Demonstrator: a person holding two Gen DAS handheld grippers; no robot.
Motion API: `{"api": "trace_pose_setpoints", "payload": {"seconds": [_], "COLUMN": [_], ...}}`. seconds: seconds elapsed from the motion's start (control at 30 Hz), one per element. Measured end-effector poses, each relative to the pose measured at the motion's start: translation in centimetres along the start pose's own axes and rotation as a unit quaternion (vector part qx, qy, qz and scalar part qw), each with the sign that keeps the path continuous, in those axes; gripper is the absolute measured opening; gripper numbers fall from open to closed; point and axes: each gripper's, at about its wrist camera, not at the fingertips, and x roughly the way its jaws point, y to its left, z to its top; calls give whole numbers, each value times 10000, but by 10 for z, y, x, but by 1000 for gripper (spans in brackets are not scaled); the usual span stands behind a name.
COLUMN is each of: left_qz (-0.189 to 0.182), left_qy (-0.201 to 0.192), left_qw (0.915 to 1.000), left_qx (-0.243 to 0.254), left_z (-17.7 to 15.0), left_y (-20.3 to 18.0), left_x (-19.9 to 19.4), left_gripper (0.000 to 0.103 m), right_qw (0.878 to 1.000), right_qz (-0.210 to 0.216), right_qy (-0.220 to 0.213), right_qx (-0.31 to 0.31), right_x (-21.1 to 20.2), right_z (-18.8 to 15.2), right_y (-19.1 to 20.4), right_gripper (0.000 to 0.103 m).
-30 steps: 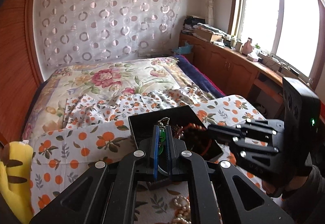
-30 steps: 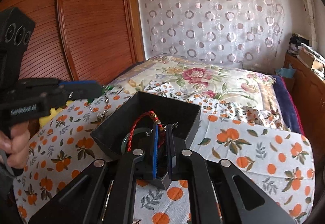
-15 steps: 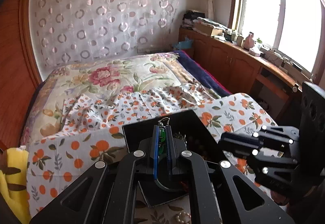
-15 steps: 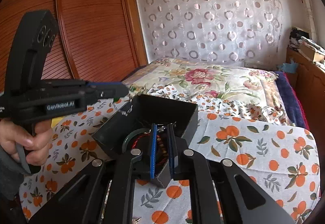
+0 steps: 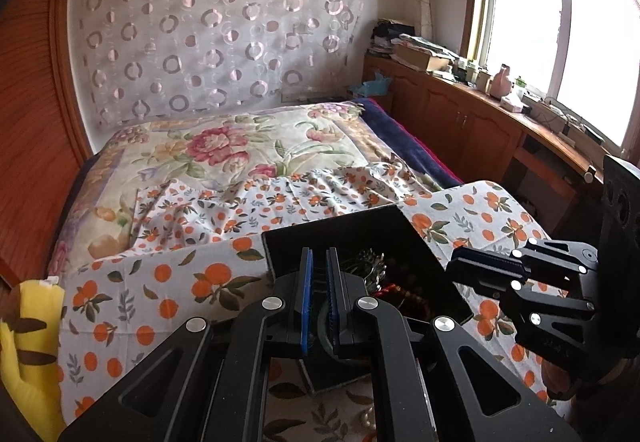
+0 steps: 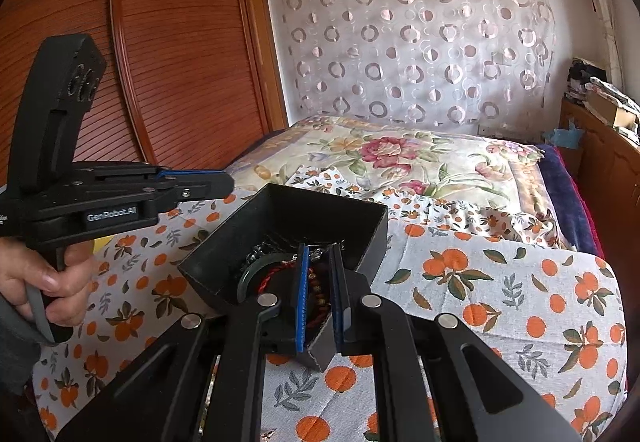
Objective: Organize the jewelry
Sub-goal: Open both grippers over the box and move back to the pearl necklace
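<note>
A black open jewelry box (image 5: 352,238) (image 6: 304,213) sits on the orange-print cloth on the bed. It holds a red cord bracelet (image 6: 276,276), a dark green bangle (image 6: 256,270), brown beads (image 5: 404,294) and a silver chain piece (image 5: 366,262). My left gripper (image 5: 318,282) hovers over the box's near-left part, slightly open and empty. It also shows in the right wrist view (image 6: 200,181). My right gripper (image 6: 319,294) has its jaws slightly apart around the box's near corner. It also shows in the left wrist view (image 5: 484,268).
The orange-print cloth (image 6: 500,302) covers the near bed, with a floral quilt (image 5: 240,153) behind. White pearls (image 5: 366,420) lie on the cloth below the left gripper. A yellow plush (image 5: 28,346) is at the left edge. Wooden cabinets (image 5: 460,121) run along the right.
My left gripper held a green pendant with a clasp over the box; its jaws have now parted and the pendant is gone from them. My right gripper's jaws have also opened a little.
</note>
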Motion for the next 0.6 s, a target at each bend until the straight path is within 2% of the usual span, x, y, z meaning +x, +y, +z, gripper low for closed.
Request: {"api": "trace_pose_setpoints", "payload": {"seconds": [0.2, 0.3, 0.6], "left_qz": [-21, -87, -405], "left_qy": [44, 147, 542], "left_qw": [10000, 9999, 9977], "left_qx": [-14, -11, 25], "left_z": [-22, -41, -98], "left_y": [0, -2, -18], "left_x": [-23, -34, -50], "left_gripper": [8, 20, 24], "right_qw": [9998, 9995, 9972], "right_qz": [-33, -35, -137], "right_qy": [51, 85, 317], "right_qx": [-180, -317, -662], "right_x": [-9, -16, -40], "right_z": [5, 9, -8], "right_y": [8, 16, 42], "right_gripper": [12, 12, 12]}}
